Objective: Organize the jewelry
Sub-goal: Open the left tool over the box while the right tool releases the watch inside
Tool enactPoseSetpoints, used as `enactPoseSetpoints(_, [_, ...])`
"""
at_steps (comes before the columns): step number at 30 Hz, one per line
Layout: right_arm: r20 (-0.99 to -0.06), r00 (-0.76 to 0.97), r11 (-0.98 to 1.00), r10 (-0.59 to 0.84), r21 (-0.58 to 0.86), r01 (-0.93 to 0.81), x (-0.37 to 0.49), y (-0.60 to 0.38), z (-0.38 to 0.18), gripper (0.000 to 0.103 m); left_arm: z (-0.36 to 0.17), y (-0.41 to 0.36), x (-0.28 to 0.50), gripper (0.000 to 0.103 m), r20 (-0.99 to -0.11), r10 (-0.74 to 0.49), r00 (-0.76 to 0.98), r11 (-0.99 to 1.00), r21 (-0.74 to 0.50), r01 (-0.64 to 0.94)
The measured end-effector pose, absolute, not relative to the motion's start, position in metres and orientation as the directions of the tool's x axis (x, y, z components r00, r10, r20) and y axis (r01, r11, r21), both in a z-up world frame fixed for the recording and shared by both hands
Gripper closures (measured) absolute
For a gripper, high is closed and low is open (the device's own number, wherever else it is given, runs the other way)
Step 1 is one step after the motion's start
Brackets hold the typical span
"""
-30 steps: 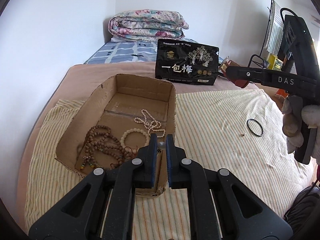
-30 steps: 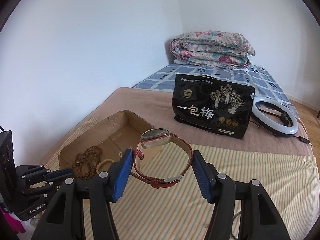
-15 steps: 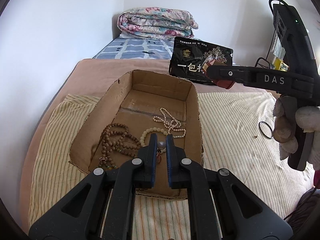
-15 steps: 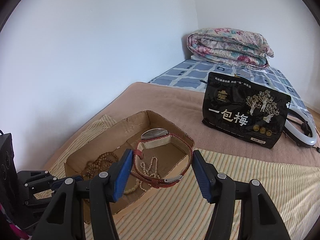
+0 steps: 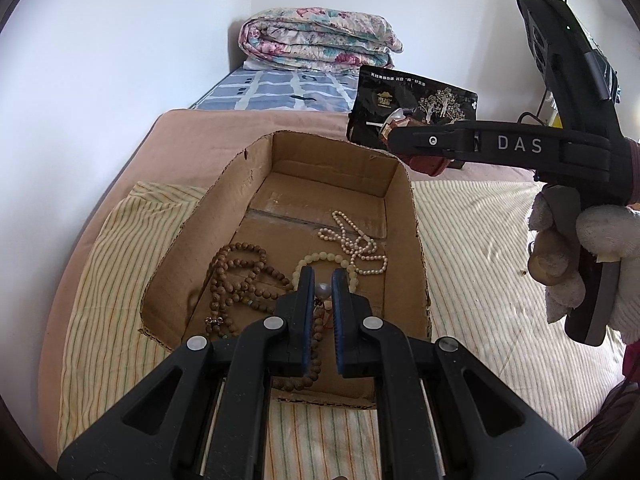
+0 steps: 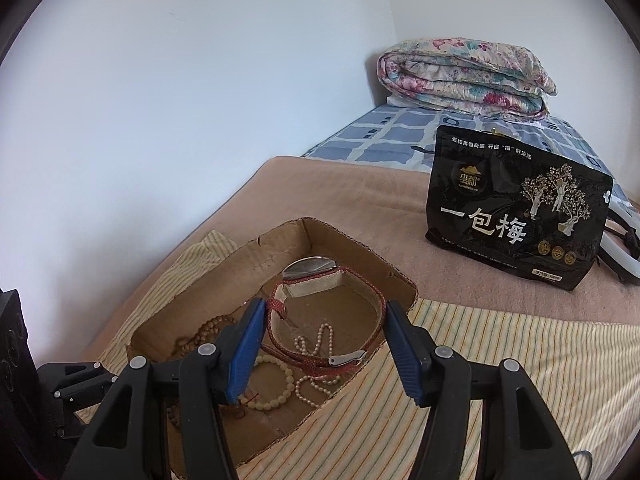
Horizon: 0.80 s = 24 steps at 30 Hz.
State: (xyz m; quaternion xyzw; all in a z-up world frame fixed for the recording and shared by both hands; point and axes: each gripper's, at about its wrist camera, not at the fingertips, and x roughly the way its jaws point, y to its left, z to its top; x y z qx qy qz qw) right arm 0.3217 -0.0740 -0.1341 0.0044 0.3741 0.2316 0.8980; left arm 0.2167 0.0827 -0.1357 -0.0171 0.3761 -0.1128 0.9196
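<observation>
my left gripper [image 5: 323, 280] is nearly closed, jaws pinching a small pale bead [image 5: 322, 290] w/ a bit of red cord hanging under it. it's over the near end of the cardboard box [image 5: 416, 240]. just below & left of those jaws lie the brown wooden beads [image 5: 236, 268]; right under the tips is the cream bead bracelet [image 5: 320, 258]; a little past & right of them the pearl strand [image 5: 354, 240] is bunched on the box floor.

my right gripper [image 6: 324, 344] is spread wide w/ the red-strap watch [image 6: 320, 320] spanning the gap, strap loop pressed against both blue pads [image 6: 248, 344], face pointing away from me. it's held above the box [image 6: 396, 280], not resting on the floor. thru the loop i see the pearl strand [image 6: 320, 336], & the cream bracelet [image 6: 276, 384] sits below my left jaw.

the box sits on a striped cloth [image 6: 500, 360] spread to the right of my right jaws, over a pinkish-brown blanket [image 6: 360, 200]. further ahead & right of the jaws a black snack bag [image 6: 516, 216] stands upright. beyond that is a blue checked sheet [image 6: 392, 136], & at the far wall a folded floral quilt [image 6: 464, 76].
</observation>
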Motion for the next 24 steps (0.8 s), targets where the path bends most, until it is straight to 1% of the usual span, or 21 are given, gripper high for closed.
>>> enactPoseSetpoints(6, [-0.67, 0.611, 0.891, 0.421, 0.181, -0.415, 0.323, -0.069, -0.136, 0.04, -0.138, 0.083, 0.219, 0.096, -0.69, -0.213, 0.692, 0.975, -0.109, 0.191])
enactPoseSetpoints(8, [-0.667, 0.618, 0.895, 0.417, 0.181, -0.408, 0.323, -0.07, -0.135, 0.03, -0.14, 0.084, 0.221, 0.096, -0.695, -0.217, 0.685, 0.975, -0.118, 0.188])
enactPoseSetpoints(9, [-0.66, 0.625, 0.897, 0.416, 0.183, -0.403, 0.322, -0.071, -0.133, 0.021, -0.14, 0.084, 0.222, 0.096, -0.698, -0.221, 0.682, 0.974, -0.124, 0.189])
enactPoseSetpoints(10, [-0.653, 0.634, 0.899, 0.414, 0.184, -0.398, 0.321, -0.072, -0.132, 0.016, -0.141, 0.084, 0.222, 0.093, -0.701, -0.223, 0.677, 0.974, -0.128, 0.188])
enactPoseSetpoints(11, [-0.648, 0.639, 0.899, 0.415, 0.187, -0.395, 0.321, -0.074, -0.13, 0.015, -0.141, 0.084, 0.223, 0.077, -0.705, -0.223, 0.674, 0.974, -0.131, 0.185])
enactPoseSetpoints(12, [-0.646, 0.638, 0.899, 0.418, 0.192, -0.395, 0.32, -0.075, -0.129, 0.015, -0.141, 0.085, 0.223, 0.056, -0.701, -0.223, 0.678, 0.974, -0.135, 0.181])
enactPoseSetpoints(14, [-0.649, 0.638, 0.9, 0.415, 0.19, -0.393, 0.319, -0.076, -0.128, 0.014, -0.139, 0.086, 0.22, 0.045, -0.686, -0.215, 0.695, 0.976, -0.131, 0.172])
enactPoseSetpoints(19, [-0.648, 0.652, 0.908, 0.393, 0.164, -0.384, 0.314, -0.081, -0.125, 0.009, -0.137, 0.085, 0.219, 0.045, -0.69, -0.209, 0.693, 0.978, -0.13, 0.166])
enactPoseSetpoints(24, [-0.642, 0.664, 0.912, 0.383, 0.15, -0.381, 0.307, -0.089, -0.121, 0.008, -0.137, 0.084, 0.219, 0.045, -0.689, -0.211, 0.693, 0.977, -0.128, 0.169])
